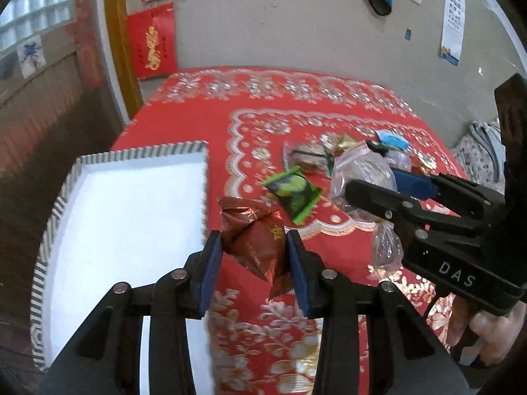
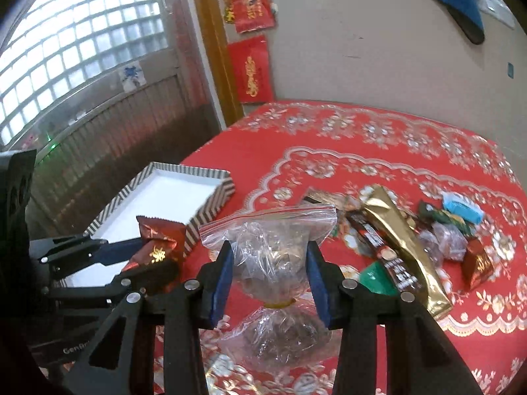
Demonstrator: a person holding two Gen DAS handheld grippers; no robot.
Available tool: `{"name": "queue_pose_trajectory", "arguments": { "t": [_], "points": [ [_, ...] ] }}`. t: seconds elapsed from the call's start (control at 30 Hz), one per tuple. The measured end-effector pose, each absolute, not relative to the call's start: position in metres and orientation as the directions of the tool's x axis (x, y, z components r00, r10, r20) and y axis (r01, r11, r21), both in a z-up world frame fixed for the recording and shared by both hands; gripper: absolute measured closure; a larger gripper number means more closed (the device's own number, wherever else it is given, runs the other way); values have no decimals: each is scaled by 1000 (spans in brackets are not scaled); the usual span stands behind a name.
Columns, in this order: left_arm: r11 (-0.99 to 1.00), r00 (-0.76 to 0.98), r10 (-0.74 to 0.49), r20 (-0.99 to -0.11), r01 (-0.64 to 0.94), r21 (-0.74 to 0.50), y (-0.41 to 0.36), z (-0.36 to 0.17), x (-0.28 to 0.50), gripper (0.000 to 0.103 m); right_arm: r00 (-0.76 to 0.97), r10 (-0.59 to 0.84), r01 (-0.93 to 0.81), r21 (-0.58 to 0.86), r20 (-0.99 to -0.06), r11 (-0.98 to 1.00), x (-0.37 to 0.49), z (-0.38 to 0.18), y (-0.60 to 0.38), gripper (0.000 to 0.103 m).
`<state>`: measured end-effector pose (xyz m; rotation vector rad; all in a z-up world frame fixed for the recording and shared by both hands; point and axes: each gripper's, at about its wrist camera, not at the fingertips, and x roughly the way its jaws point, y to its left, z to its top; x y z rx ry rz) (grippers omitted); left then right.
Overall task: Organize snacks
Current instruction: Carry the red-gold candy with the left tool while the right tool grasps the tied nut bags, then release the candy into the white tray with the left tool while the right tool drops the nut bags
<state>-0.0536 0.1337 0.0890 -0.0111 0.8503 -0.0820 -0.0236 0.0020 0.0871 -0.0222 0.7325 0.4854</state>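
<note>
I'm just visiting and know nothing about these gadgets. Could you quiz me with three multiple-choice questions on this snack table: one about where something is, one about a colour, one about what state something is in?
1. Where is the striped box?
A. Left of the snack pile
B. On top of the pile
C. On the floor

2. What colour is the tablecloth?
A. Blue
B. Red
C. White

3. What is inside the striped box?
A. Many snacks
B. A bottle
C. Nothing visible

Answers:
1 A: it sits at the table's left edge, apart from the pile.
2 B: red cloth with pale floral trim.
3 C: its white bottom shows bare, though part of it is out of view.
</note>
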Motion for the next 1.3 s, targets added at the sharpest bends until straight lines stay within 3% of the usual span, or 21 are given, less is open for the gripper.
{"name": "queue_pose_trajectory", "arguments": {
  "t": [0.47, 0.8, 1.3],
  "points": [
    [997, 663, 54, -746, -73, 8, 214, 93, -40, 66, 595, 480, -535, 128, -645, 835, -15, 103, 81, 59],
    [984, 620, 142, -772, -172, 42, 272, 83, -2, 66, 522, 557, -575, 217, -646, 789, 13, 100, 139, 60],
    [967, 475, 162, -865, -250, 43, 313, 27, 40, 65, 405, 537, -506, 308, -740, 806, 74, 35, 192, 61]
  ]
}}
